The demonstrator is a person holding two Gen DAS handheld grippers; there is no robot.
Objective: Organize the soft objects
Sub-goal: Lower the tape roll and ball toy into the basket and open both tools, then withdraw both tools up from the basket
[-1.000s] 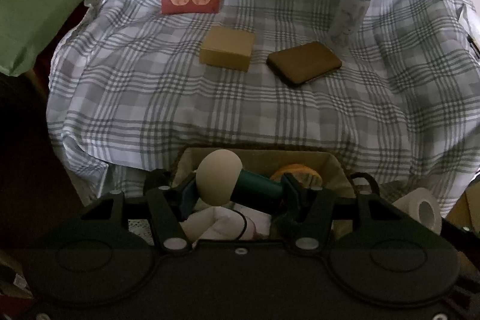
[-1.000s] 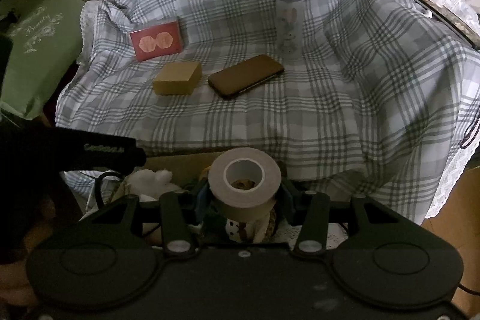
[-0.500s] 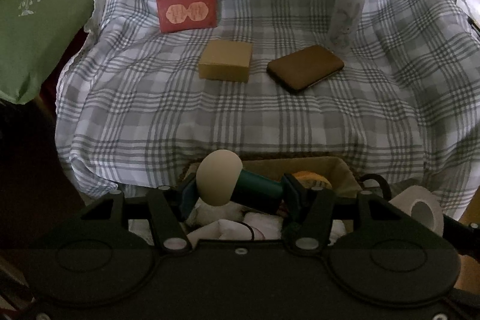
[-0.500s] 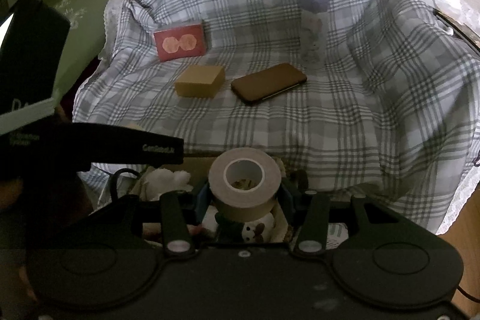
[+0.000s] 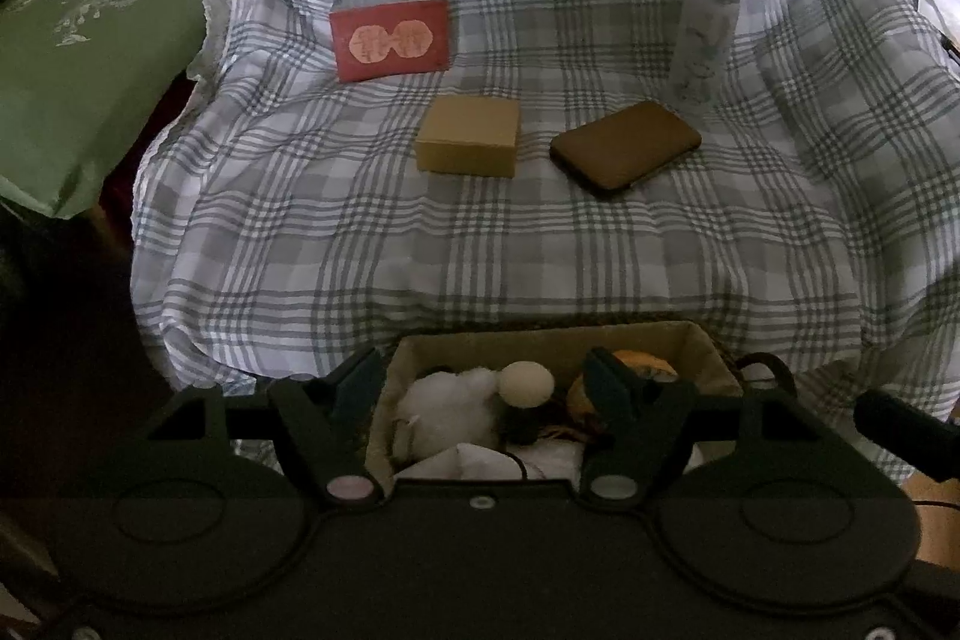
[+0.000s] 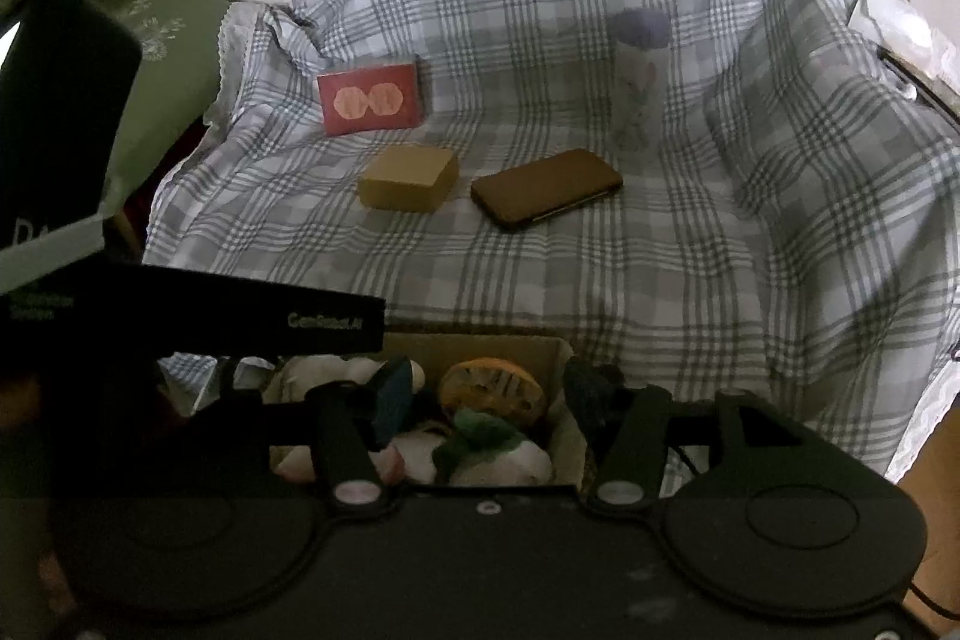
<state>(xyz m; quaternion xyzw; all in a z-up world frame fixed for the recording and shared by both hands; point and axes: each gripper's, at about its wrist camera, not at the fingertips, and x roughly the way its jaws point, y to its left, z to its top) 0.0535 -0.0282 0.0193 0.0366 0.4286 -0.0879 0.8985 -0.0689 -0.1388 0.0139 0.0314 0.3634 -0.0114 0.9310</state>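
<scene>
Dim light is washing over a seat draped in a grey-and-white checked cloth, and I am looking down past both pairs of tongs at a fabric-lined basket sitting at its front edge.

Nearest to me, the left tongs are standing apart over the basket, having just been opening, with nothing pressed between the pads. Below them the cream-headed toy is lying in the basket: a round pale knob, its darker body hidden among the other soft things, so I cannot tell which way its long axis is running. Beside it a white fluffy toy is resting to the left, and an orange soft toy is showing at the right.

The right tongs are also parted, having just been opening, and are gripping nothing. Under them the orange piece is lying flat-faced toward me, with a green-and-white plush just in front of it. The other gripper's dark body is crossing the left of this view.

Farther back on the cloth, a tan block and a brown flat case are lying side by side, apart, the case angled up toward the right. Behind them a red packet is leaning, and a pale tube with a purple cap is standing upright.
</scene>
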